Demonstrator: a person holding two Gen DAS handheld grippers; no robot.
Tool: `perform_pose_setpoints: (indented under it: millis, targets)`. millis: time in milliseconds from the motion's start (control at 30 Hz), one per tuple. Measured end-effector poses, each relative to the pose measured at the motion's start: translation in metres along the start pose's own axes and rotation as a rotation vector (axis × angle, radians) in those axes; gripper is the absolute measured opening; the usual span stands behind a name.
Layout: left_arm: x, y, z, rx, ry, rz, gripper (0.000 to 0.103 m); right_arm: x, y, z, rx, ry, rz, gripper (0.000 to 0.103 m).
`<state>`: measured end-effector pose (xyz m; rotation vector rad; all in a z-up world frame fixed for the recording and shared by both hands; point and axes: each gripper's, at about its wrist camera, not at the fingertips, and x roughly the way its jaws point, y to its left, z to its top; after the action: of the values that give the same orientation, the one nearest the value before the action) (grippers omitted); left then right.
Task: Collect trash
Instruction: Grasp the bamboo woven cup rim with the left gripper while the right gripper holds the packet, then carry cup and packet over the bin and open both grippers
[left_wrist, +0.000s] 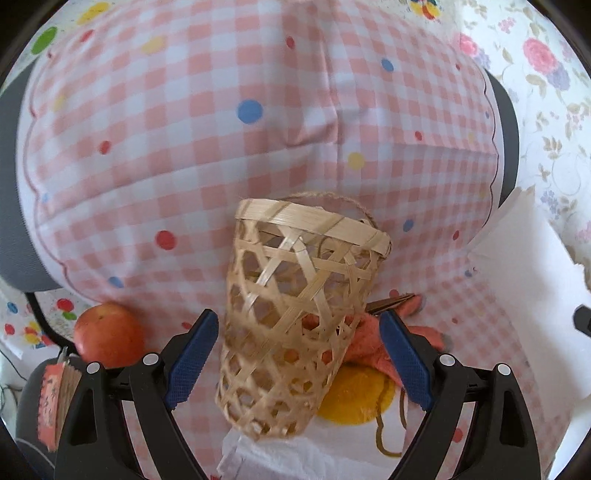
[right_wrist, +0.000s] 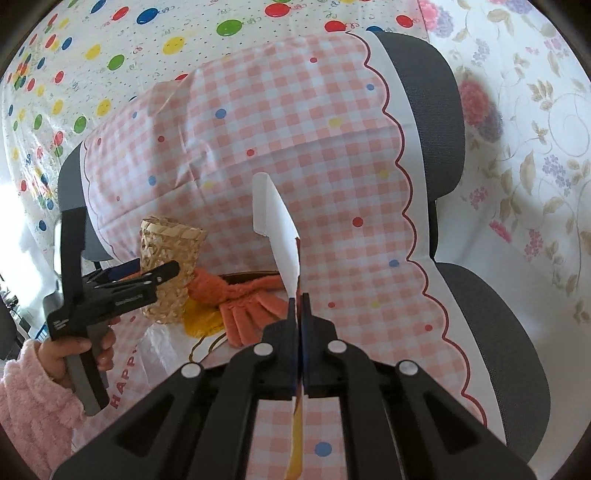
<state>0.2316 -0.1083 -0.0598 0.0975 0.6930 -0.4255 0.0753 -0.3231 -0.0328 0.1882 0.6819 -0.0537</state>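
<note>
A small woven bamboo basket (left_wrist: 291, 317) stands tilted on the pink checked cloth, between the open fingers of my left gripper (left_wrist: 299, 354); the blue pads sit on either side of it without clearly pressing. The basket also shows in the right wrist view (right_wrist: 170, 266) with the left gripper (right_wrist: 147, 275) around it. My right gripper (right_wrist: 298, 306) is shut on a white paper wrapper (right_wrist: 279, 229) that sticks up from the jaws, to the right of the basket.
An orange fruit (left_wrist: 107, 334) lies left of the basket. An orange cloth (right_wrist: 236, 295) and a yellow pad (left_wrist: 354, 395) lie behind it. Crumpled white tissue (left_wrist: 280, 458) lies below. The cloth covers a grey office chair (right_wrist: 436, 122).
</note>
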Motion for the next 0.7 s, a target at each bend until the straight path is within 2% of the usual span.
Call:
perform_pose_setpoints:
  millis: [67, 100, 267, 367, 467, 700]
  targets:
    - [0.005, -0.001, 0.001, 0.017, 0.002, 0.017, 0.087, 0.000, -0.001, 0.000, 0.003, 0.002, 0.001, 0.001]
    - [0.006, -0.002, 0.002, 0.024, 0.000, 0.029, 0.080, 0.000, -0.001, -0.001, 0.005, 0.003, 0.004, 0.001]
    - [-0.013, 0.005, 0.001, -0.012, -0.024, 0.043, 0.077, -0.012, 0.003, -0.003, -0.004, -0.007, 0.010, 0.001]
    - [-0.050, 0.012, 0.000, -0.060, -0.062, 0.013, 0.077, -0.024, 0.005, -0.004, -0.009, -0.020, 0.009, 0.001]
    - [-0.084, 0.006, -0.005, -0.063, -0.082, -0.008, 0.077, -0.039, 0.005, -0.007, -0.003, -0.037, 0.009, 0.001]
    - [-0.160, -0.034, -0.060, -0.023, -0.098, -0.093, 0.077, -0.072, 0.005, -0.035, -0.008, -0.040, -0.009, 0.001]
